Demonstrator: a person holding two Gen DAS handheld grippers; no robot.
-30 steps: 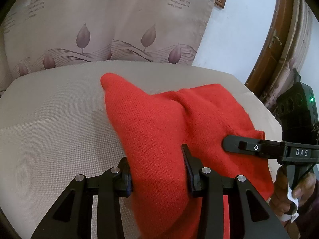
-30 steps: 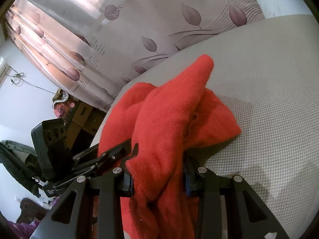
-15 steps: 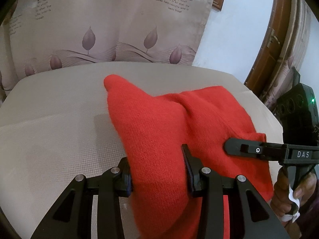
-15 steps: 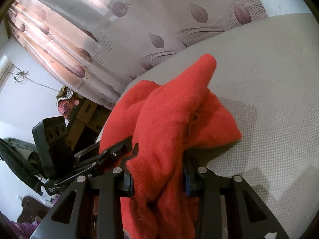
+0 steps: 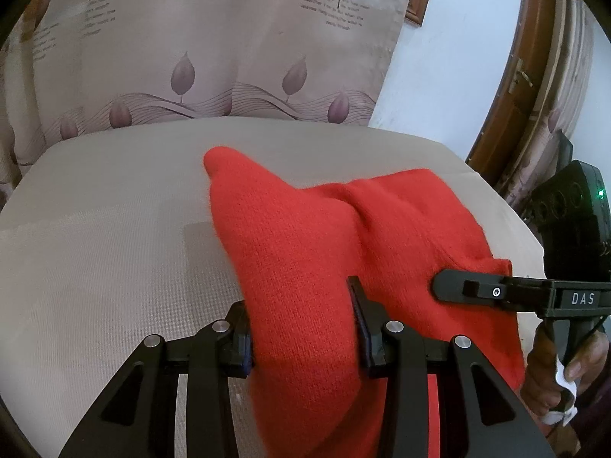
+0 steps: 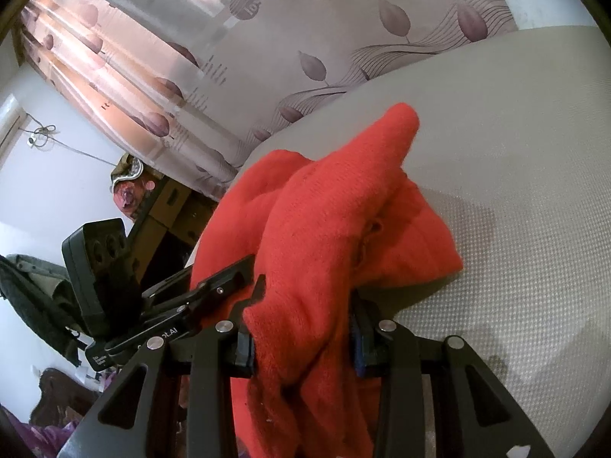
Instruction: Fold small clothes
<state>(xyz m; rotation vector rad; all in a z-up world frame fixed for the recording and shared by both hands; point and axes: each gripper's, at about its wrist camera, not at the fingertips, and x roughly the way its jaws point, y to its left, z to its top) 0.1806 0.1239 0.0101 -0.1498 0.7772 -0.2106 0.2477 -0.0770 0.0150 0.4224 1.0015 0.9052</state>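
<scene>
Your left claw (image 5: 303, 328) is clamped on a thick fold of the red knit garment (image 5: 343, 236), the pads pressed into the wool on both sides. Your right claw (image 6: 301, 328) grips another bunch of the same garment (image 6: 332, 229) just as firmly. From the left wrist view the garment stretches away toward 12 o'clock, with a pointed corner reaching to about 11 o'clock and the wider part spreading toward 2 o'clock, draped over the beige textured surface (image 5: 95, 267). The right claw (image 5: 458, 290) enters that view at 3 o'clock, its tip against the garment's edge, with your hand (image 5: 561, 366) around its handle lower down. Behind the surface (image 6: 534, 191) hangs a curtain (image 5: 229, 57) printed with leaf shapes and lettering.
</scene>
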